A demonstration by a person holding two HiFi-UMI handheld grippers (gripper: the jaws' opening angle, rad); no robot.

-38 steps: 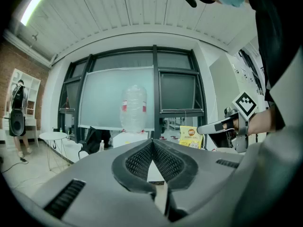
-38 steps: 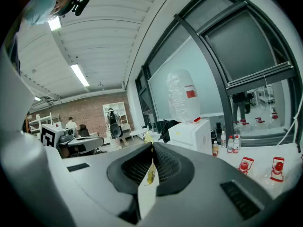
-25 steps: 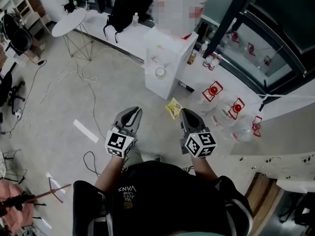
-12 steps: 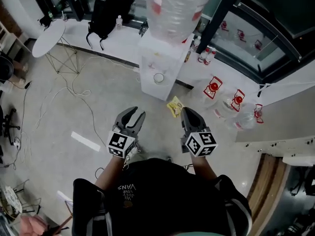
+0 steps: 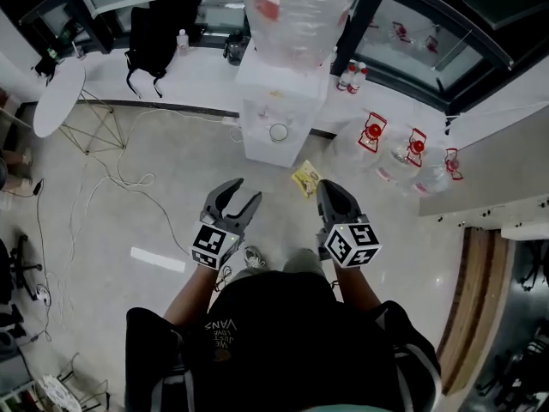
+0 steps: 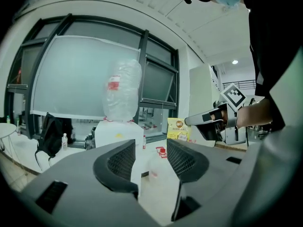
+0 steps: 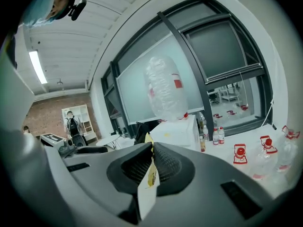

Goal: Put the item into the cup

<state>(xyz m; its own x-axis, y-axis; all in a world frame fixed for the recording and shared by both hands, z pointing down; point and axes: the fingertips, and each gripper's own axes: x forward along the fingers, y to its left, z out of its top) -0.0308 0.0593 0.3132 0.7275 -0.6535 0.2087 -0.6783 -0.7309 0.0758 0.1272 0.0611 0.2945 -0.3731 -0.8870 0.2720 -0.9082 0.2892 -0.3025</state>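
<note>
A small cup (image 5: 278, 131) stands on the shelf of the white water dispenser (image 5: 257, 148), ahead of both grippers. My right gripper (image 5: 325, 188) is shut on a yellow snack packet (image 5: 304, 179), which sticks out past its tips toward the dispenser. In the right gripper view the packet (image 7: 150, 173) is pinched edge-on between the pads. My left gripper (image 5: 241, 193) is beside it, its jaws opening with nothing between them. In the left gripper view the pads (image 6: 122, 160) stand apart, and the right gripper (image 6: 208, 122) holds the packet (image 6: 178, 129) off to the right.
A large clear bottle (image 5: 296, 11) tops the dispenser. Several water jugs with red labels (image 5: 375, 136) lie on the floor to the right. Cables (image 5: 111, 178) trail over the floor at left, near a round white table (image 5: 58, 97) and a black backpack (image 5: 154, 33).
The left gripper's jaws have gone from shut to apart. The person has stepped closer to the dispenser, which now sits more directly ahead. The right gripper keeps hold of the packet.
</note>
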